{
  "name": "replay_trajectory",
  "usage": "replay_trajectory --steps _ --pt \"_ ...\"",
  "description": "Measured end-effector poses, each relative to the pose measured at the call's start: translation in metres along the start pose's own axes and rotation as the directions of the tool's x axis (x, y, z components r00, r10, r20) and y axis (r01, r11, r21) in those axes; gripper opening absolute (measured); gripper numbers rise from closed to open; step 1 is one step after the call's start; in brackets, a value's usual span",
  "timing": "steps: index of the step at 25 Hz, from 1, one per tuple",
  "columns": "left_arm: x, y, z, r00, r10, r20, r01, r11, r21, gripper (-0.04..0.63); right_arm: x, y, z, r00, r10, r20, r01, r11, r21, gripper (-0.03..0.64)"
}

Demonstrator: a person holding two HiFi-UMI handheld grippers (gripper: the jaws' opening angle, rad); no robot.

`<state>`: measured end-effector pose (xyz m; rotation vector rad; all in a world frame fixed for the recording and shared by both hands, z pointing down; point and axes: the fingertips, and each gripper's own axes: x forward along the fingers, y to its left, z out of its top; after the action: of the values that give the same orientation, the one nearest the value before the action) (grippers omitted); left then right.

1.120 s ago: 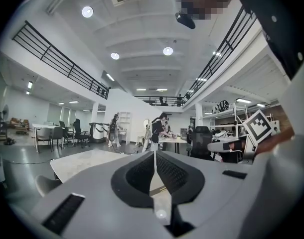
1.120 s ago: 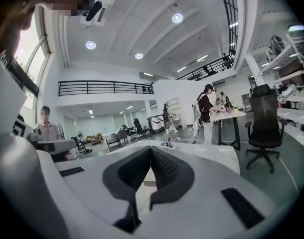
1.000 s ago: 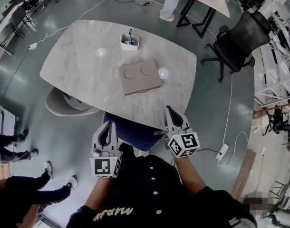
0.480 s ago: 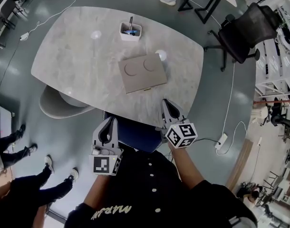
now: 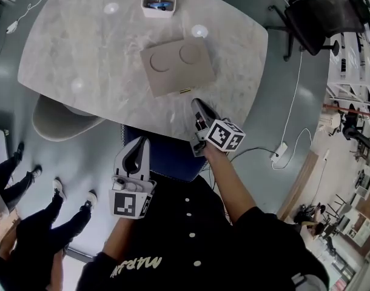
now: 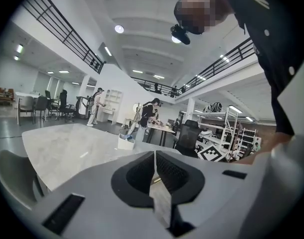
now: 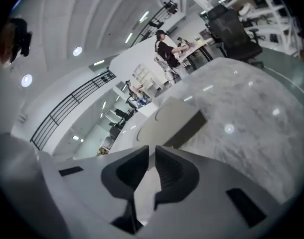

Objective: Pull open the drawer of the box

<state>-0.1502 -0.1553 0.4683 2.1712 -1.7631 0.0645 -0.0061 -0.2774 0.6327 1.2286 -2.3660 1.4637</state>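
Our right gripper (image 5: 196, 103) has dropped toward the box (image 5: 176, 65) ahead, its empty jaws just parting slightly. Our left gripper (image 5: 141, 143) stays closed behind, and the drawer (image 5: 184, 91) is untouched.

**Open hall, grey floor, pale marbled table**

A rounded table (image 5: 70, 47) with a pale marbled top fills the upper left of the head view, standing on a glossy grey floor (image 5: 276, 96). A light grey chair (image 5: 57, 121) is tucked under its left edge and a blue chair (image 5: 173, 159) under its near edge. A black office chair (image 5: 321, 14) stands at upper right. A white power strip (image 5: 281, 153) lies on the floor right of centre. The left gripper view shows round ceiling lights (image 6: 119, 29) and a black balcony railing (image 6: 62, 31) against white walls.
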Motion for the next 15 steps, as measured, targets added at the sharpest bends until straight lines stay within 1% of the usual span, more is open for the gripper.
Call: replay_trajectory --steps 3,5,6,11,12,13,15 --pt "0.006 0.007 -0.011 1.000 0.002 -0.020 -0.002 1.000 -0.017 0.021 0.021 -0.016 -0.014 1.000 0.003 -0.026 0.001 0.990 0.144 0.053" --pt "0.010 0.011 -0.018 1.000 0.001 -0.029 -0.002 0.999 -0.032 0.021 0.032 -0.025 -0.019 1.000 -0.009 -0.030 0.016 0.977 0.213 0.075" --pt "0.011 0.013 -0.021 0.999 0.000 -0.033 -0.002 0.999 -0.039 0.021 0.037 -0.028 -0.020 0.999 -0.017 -0.031 0.023 0.972 0.236 0.074" --pt "0.018 0.022 -0.037 0.998 0.003 -0.069 -0.007 0.998 -0.067 0.021 0.054 -0.038 -0.025 0.997 -0.047 -0.057 0.061 0.959 0.277 0.074" --pt "0.020 0.023 -0.039 0.997 0.003 -0.073 -0.008 0.998 -0.070 0.021 0.056 -0.040 -0.026 0.997 -0.052 -0.059 0.067 0.954 0.292 0.101" --pt "0.021 0.024 -0.040 0.997 0.003 -0.076 -0.009 0.997 -0.072 0.021 0.058 -0.042 -0.027 0.997 -0.053 -0.060 0.069 0.949 0.306 0.113" --pt "0.024 0.026 -0.042 0.997 0.004 -0.082 -0.010 0.997 -0.077 0.021 0.061 -0.044 -0.027 0.997 -0.053 -0.064 0.071 0.942 0.328 0.112"
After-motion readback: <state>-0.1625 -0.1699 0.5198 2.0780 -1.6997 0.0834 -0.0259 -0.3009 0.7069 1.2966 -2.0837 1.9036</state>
